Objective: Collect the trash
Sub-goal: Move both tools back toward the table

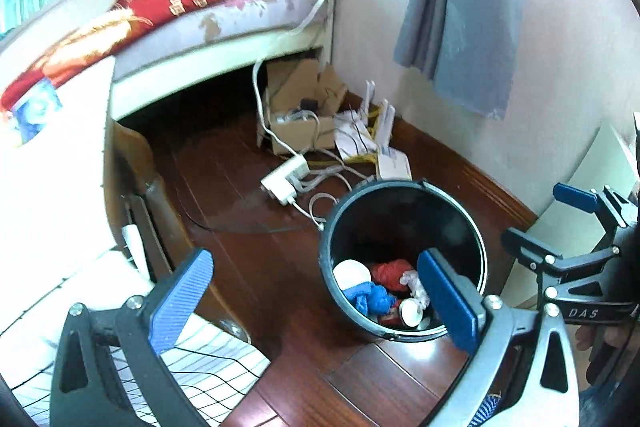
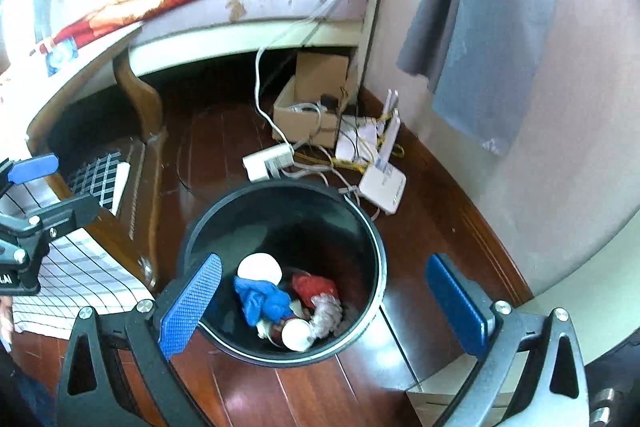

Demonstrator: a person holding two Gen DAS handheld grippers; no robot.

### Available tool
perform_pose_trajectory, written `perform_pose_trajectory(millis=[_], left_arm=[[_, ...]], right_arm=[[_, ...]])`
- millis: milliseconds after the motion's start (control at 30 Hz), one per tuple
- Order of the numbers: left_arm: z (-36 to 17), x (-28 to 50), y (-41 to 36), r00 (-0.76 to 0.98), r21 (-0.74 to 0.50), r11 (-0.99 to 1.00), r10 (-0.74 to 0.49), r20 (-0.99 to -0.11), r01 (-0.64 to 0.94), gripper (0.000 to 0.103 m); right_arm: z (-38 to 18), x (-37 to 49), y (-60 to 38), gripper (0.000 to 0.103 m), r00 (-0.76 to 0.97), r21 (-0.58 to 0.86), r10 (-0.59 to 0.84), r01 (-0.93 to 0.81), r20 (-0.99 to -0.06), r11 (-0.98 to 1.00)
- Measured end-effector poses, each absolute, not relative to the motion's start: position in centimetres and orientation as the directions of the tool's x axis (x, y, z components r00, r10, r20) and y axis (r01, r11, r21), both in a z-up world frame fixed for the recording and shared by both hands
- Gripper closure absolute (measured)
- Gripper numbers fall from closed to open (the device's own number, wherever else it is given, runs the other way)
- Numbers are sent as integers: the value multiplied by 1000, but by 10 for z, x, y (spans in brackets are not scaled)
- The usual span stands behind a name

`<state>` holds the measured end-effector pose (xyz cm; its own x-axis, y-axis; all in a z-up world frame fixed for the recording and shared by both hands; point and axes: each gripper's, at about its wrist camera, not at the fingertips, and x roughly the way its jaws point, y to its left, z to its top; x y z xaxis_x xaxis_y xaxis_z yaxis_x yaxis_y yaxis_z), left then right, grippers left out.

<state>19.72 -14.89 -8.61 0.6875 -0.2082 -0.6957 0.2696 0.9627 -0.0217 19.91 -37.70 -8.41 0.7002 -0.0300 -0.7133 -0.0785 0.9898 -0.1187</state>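
Clutter behind the black trash bin (image 2: 366,227) is the main hazard: a white power strip (image 2: 267,159), a router (image 2: 382,187) and loose cables (image 1: 320,203) lie on the wooden floor at the bin's 12 o'clock, just beside its rim. A claw reaching there for more rubbish could snag a cable or mistake working gear for trash. The bin itself could tip if a finger catches its rim.

Collected trash sits at the bin's bottom: a white cup (image 2: 297,334), a blue rag (image 2: 260,297), a red wrapper (image 2: 314,287) and a crumpled clear plastic (image 1: 414,285).

Both claws tilt downward toward the floor. The left claw (image 1: 316,301) hangs released with nothing between its blue pads, the bin at its 2 o'clock. The right claw (image 2: 324,311) is likewise spread wide and empty, directly above the bin's mouth.
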Motion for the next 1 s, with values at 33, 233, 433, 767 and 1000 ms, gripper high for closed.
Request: perform_pose_trajectory(millis=[33,233,433,767,1000], left_arm=[[-80,193,-145,701,-18,965,-202,-684,261,0],[-57,183,-121,745,-3,978,-161,-648,208,0],[-39,172,-94,778,5,988,-117,-618,152,0],[-19,155,-32,822,32,999,14,-569,6,0],[-17,156,38,816,-49,994,51,-576,-97,1]], right_arm=[[-78,197,-374,0,710,-119,-26,-82,-704,990],[-47,189,-351,0,752,-94,27,-118,-659,989],[-28,185,-321,0,775,-104,61,-162,-629,981],[-1,192,-263,0,797,-21,208,-266,-568,964],[4,199,-215,0,744,21,297,-356,-599,934]])
